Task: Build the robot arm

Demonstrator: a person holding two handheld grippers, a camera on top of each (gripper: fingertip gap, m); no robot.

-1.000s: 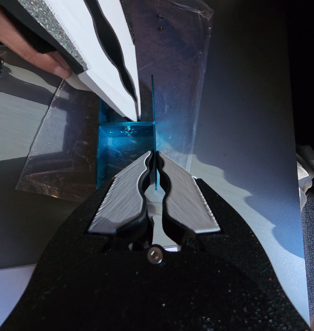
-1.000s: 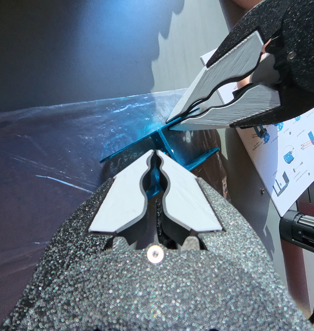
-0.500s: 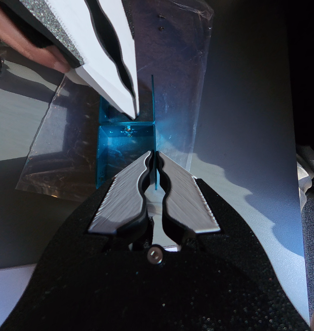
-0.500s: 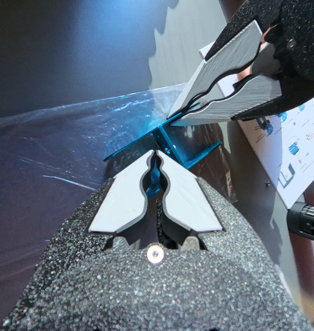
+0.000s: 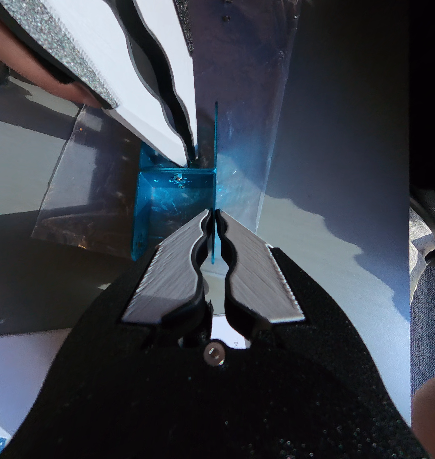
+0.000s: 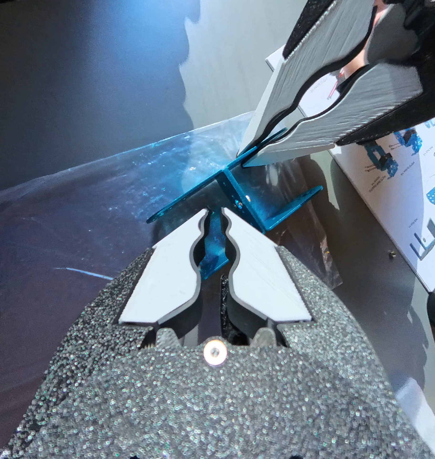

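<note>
Blue metal bracket hangs over a clear plastic sheet. Left gripper pinches one thin flange edge-on. Right gripper has its fingers slightly apart around another flange, which points toward its camera.

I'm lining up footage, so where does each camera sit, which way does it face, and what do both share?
Left wrist view: on the left claw, facing along its fingers at a blue metal bracket on a clear plastic sheet; claw shut on a bracket edge, a hand upper left.
Right wrist view: on the right claw, facing the bracket from another side; a flange shows between its fingers, printed paper at right.
Shared: bracket, sheet, the other claw.
</note>
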